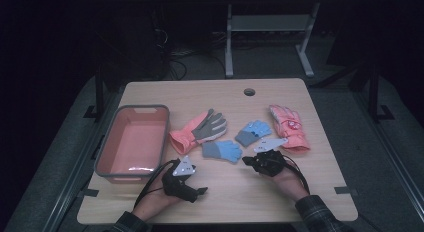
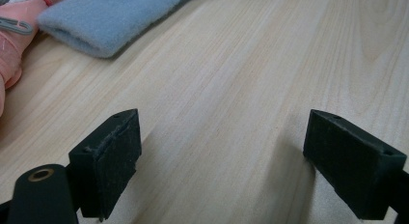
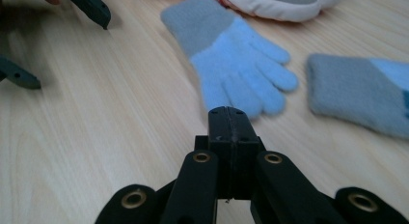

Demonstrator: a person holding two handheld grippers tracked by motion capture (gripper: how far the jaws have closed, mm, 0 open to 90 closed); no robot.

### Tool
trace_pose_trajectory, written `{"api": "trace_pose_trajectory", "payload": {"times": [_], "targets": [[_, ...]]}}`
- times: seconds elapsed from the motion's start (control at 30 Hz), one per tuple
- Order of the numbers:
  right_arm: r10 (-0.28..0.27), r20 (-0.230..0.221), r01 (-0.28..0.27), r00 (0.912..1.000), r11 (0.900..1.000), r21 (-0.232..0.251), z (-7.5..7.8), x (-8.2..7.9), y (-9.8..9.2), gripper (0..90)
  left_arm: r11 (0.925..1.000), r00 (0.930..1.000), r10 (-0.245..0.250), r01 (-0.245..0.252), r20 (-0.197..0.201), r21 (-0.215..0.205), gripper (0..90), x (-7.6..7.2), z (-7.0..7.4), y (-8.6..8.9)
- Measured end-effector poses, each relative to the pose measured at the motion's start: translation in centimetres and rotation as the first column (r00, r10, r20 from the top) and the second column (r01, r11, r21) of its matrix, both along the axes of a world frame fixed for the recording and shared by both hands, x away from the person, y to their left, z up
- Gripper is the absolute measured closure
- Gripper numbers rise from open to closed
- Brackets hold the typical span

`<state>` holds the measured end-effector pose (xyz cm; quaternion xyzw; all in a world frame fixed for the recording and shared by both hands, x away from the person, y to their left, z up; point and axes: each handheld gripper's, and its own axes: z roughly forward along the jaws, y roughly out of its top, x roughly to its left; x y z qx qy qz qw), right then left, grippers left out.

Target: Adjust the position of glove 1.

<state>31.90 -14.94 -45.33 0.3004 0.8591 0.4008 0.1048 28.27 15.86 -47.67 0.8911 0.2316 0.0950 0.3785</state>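
Observation:
Two light blue knit gloves with grey cuffs lie mid-table, one [image 1: 223, 151] nearer me and one [image 1: 253, 132] to its right. A salmon glove with grey fingers [image 1: 197, 129] lies left of them, a pink glove [image 1: 289, 127] at the right. My right gripper [image 1: 246, 161] rests just short of the blue gloves; its jaws [image 3: 230, 120] are shut with nothing between them and point at the nearer blue glove [image 3: 231, 55]. My left gripper [image 1: 200, 190] sits near the front edge, its jaws [image 2: 222, 156] open over bare wood, the grey cuff [image 2: 101, 21] ahead at the left.
A salmon plastic basin with a grey rim [image 1: 142, 108] stands at the table's left side. A cable hole [image 1: 249, 91] is in the far edge of the wooden top. Bare wood lies along the front between my hands. Beyond the table stand desk legs and cables in the dark.

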Motion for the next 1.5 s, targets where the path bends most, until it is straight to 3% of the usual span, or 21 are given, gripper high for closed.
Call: {"api": "trace_pose_trajectory", "payload": {"times": [0.2,0.47,0.63,0.97,1.5], "targets": [[0.018,0.001,-0.018,0.9998,1.000,-0.013,-0.2,1.3,2.1,89.8,1.0000,1.0000,-0.001,0.001,0.001,0.001,12.4,0.0,0.0,0.0],[0.012,-0.011,-0.012,0.9999,1.000,-0.014,-0.9,2.3,3.1,89.8,1.0000,1.0000,0.000,0.000,-0.003,-0.003,12.4,0.0,0.0,0.0],[0.016,-0.022,-0.017,0.9996,0.998,-0.054,-1.6,2.4,3.4,89.8,1.0000,1.0000,-0.001,0.001,-0.003,-0.002,12.4,0.0,0.0,0.0],[0.019,-0.028,-0.021,0.9994,0.997,-0.076,-1.5,2.1,2.5,89.8,1.0000,1.0000,-0.002,0.002,-0.003,-0.002,12.4,0.0,0.0,0.0],[0.010,-0.043,-0.014,0.9990,0.994,-0.113,-1.1,0.0,-2.0,89.8,1.0000,1.0000,-0.002,0.002,-0.003,-0.003,12.5,0.0,0.0,0.0]]}}
